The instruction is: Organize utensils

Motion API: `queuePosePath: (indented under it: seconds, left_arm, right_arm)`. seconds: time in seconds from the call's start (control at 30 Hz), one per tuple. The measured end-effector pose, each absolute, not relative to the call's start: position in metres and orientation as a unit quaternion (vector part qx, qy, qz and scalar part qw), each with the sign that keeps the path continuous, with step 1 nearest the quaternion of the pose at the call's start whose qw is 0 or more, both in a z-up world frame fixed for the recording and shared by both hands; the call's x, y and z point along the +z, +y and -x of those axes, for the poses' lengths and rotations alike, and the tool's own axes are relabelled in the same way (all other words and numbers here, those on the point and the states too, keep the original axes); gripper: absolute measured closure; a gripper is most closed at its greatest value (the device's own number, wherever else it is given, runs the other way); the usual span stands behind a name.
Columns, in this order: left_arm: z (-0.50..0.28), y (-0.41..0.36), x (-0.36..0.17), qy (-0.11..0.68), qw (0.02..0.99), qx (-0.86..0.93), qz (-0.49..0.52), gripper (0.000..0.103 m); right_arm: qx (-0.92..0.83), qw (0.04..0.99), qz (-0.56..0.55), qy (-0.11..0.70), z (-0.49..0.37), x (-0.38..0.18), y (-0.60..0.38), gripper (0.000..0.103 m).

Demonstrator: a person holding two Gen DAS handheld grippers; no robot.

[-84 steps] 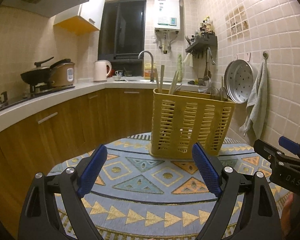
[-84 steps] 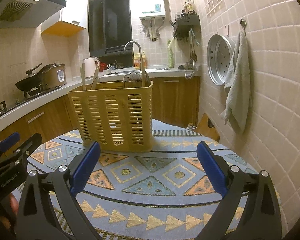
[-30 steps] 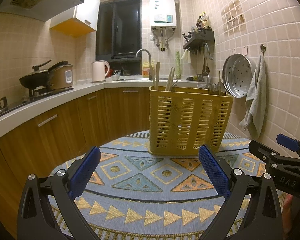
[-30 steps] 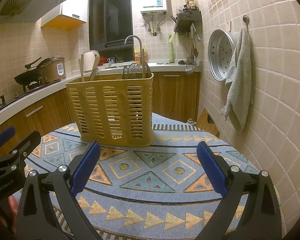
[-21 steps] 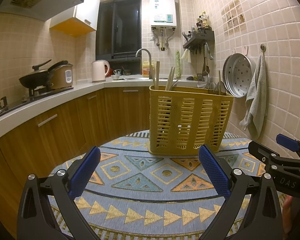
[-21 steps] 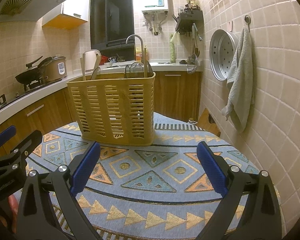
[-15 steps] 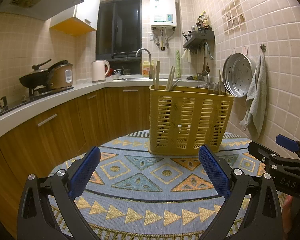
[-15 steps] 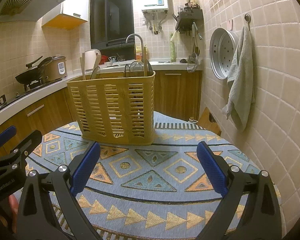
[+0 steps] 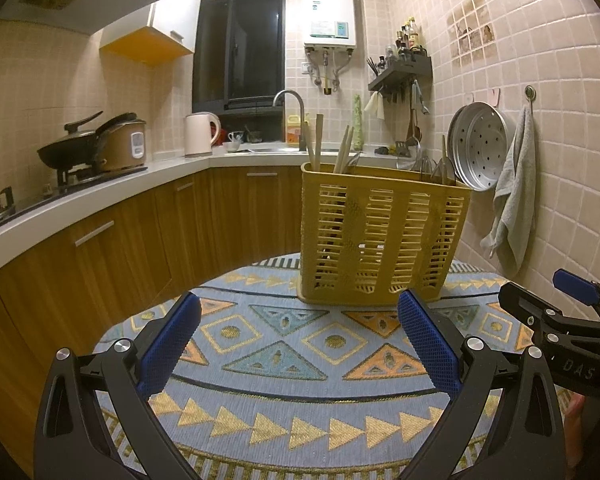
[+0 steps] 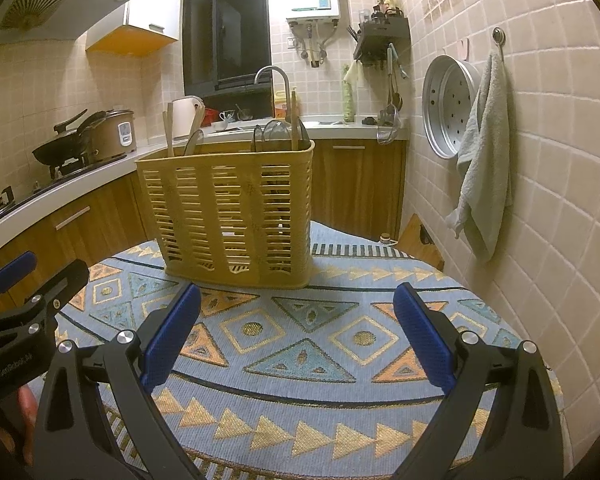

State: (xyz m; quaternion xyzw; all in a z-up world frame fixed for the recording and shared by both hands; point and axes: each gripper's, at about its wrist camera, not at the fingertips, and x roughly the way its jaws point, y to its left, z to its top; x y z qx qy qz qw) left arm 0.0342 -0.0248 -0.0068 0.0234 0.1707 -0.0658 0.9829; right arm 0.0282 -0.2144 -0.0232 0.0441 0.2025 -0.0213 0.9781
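A yellow slotted utensil basket stands upright on a round table with a blue patterned cloth; it also shows in the right wrist view. Wooden utensils and metal utensils stick up from it. In the right wrist view wooden handles and metal utensils rise above its rim. My left gripper is open and empty, short of the basket. My right gripper is open and empty, also in front of the basket.
The right gripper shows at the right edge of the left wrist view; the left gripper shows at the left edge of the right wrist view. A tiled wall with a towel and steamer tray lies right. A counter with pot lies left.
Both grippers drew back slightly from the basket and rose a little over the first seconds; in the last second almost nothing moves. Both stay open and empty.
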Motion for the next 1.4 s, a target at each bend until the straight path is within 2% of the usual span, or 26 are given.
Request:
queuePosePath:
  seconds: [1.4]
  left_arm:
    - [-0.0354,-0.0249,-0.0069,0.175,0.982,-0.066,-0.024,0.008]
  right_arm:
    - [-0.014,0.976,-0.044,0.211,-0.0308,-0.0251,-0.2133,0.011]
